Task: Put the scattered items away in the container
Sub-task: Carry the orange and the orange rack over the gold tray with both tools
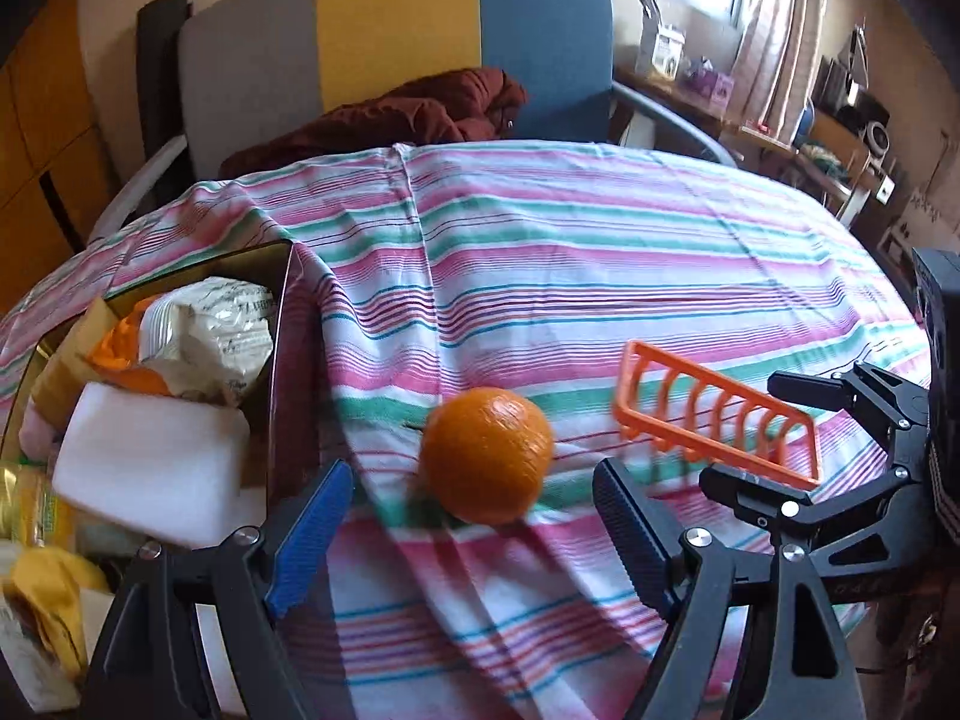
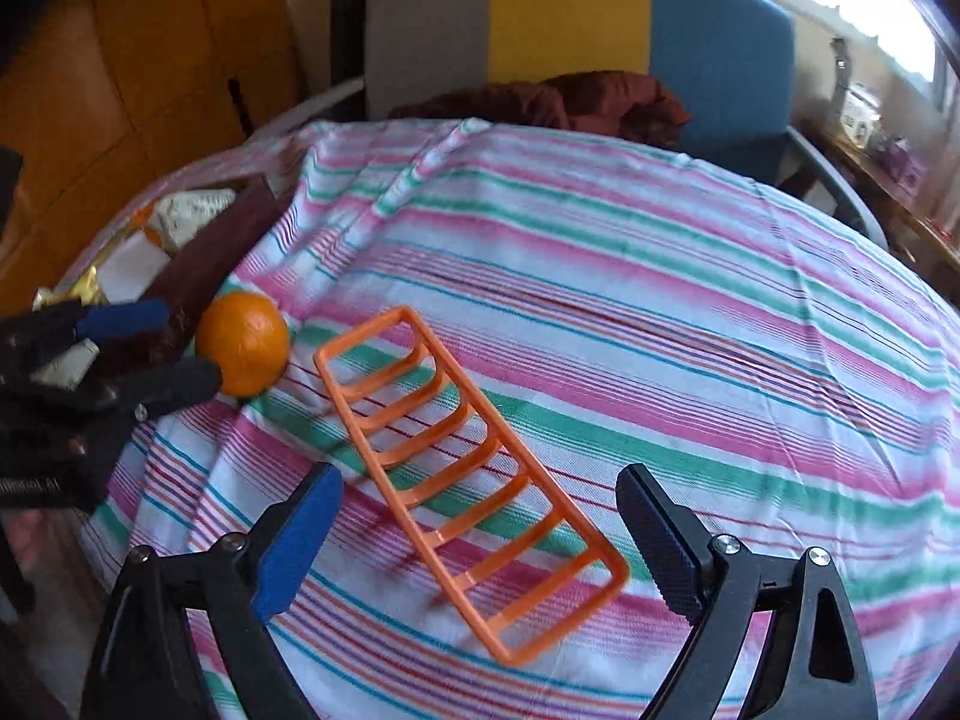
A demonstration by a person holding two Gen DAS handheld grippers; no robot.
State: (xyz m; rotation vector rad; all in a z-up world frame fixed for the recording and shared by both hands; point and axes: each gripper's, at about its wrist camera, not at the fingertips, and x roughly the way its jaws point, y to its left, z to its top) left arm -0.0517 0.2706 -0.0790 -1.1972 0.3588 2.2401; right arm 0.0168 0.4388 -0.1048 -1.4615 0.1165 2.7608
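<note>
My right tongs [image 2: 480, 546] are wide open with nothing in them, and the orange rack [image 2: 462, 474] lies on the bench right between their tips. Its long side runs slantwise from the near right up toward the orange [image 1: 486, 456]. My left tongs [image 1: 474, 540] are open and empty too, with the orange just ahead, beside the box [image 1: 282, 324] at the bench's left edge.

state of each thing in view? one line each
orange: loose on the cloth, between the open left claw's fingers, not gripped
rack: lying on the cloth, between the open right claw's fingers, not gripped
box: open, already filled with packets
left claw: open, empty
right claw: open, empty
cloth: spread, wrinkled
</note>
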